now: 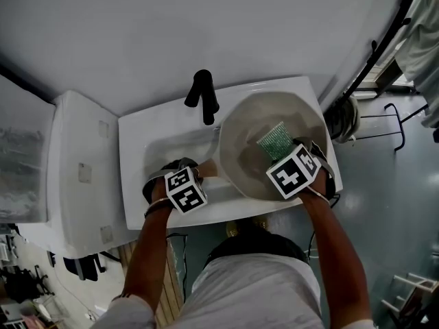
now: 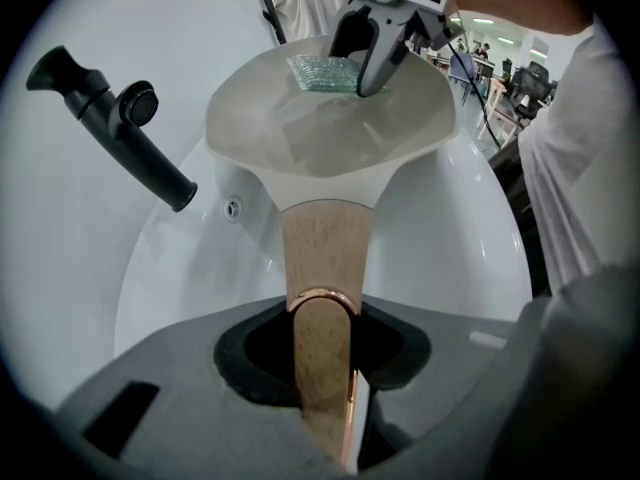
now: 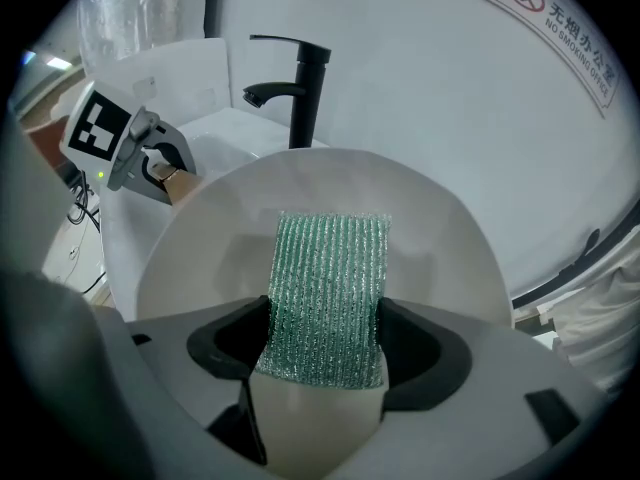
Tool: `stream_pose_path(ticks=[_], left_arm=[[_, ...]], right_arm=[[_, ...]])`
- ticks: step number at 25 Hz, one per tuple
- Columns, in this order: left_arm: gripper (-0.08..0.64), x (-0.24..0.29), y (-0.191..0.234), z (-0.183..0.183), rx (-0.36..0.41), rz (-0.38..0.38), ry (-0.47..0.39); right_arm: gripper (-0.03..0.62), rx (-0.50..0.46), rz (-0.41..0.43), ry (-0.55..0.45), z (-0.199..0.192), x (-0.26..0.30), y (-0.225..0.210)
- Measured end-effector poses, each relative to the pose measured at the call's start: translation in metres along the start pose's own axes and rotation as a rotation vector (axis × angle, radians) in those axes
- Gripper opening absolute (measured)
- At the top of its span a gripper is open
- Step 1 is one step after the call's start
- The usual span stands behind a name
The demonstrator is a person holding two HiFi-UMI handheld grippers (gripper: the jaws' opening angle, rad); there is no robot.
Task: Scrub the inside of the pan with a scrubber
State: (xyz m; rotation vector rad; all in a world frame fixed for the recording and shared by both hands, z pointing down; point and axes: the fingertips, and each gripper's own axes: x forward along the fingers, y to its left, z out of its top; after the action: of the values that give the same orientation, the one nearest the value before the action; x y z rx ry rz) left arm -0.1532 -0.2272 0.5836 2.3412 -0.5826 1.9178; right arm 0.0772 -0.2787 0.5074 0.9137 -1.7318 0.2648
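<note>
Inside the pan (image 1: pixel 241 155), the right gripper (image 3: pixel 322 360) pinches the scrubber (image 3: pixel 330 288), its length reaching toward the pan's far wall; the left gripper (image 2: pixel 322 388) clamps the handle (image 2: pixel 322 248).

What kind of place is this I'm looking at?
Likely a washing-up corner in a shared workplace rather than a home kitchen: a white sink with a black faucet against a plain wall, which carries a no-smoking sign.
</note>
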Motion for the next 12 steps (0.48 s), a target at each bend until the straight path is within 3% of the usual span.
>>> stream_pose_path(ticks=[7,12], left_arm=[[0.126,0.012,-0.004,-0.004,-0.011,-0.037,0.005],[0.126,0.023,-0.007,-0.007,-0.026,-0.067,0.009]], right_arm=[[0.342,0.008,0.021,-0.066,0.012,-0.008,0.007],[0.342,0.08,0.051,-0.147,0.021,-0.019,0.011]])
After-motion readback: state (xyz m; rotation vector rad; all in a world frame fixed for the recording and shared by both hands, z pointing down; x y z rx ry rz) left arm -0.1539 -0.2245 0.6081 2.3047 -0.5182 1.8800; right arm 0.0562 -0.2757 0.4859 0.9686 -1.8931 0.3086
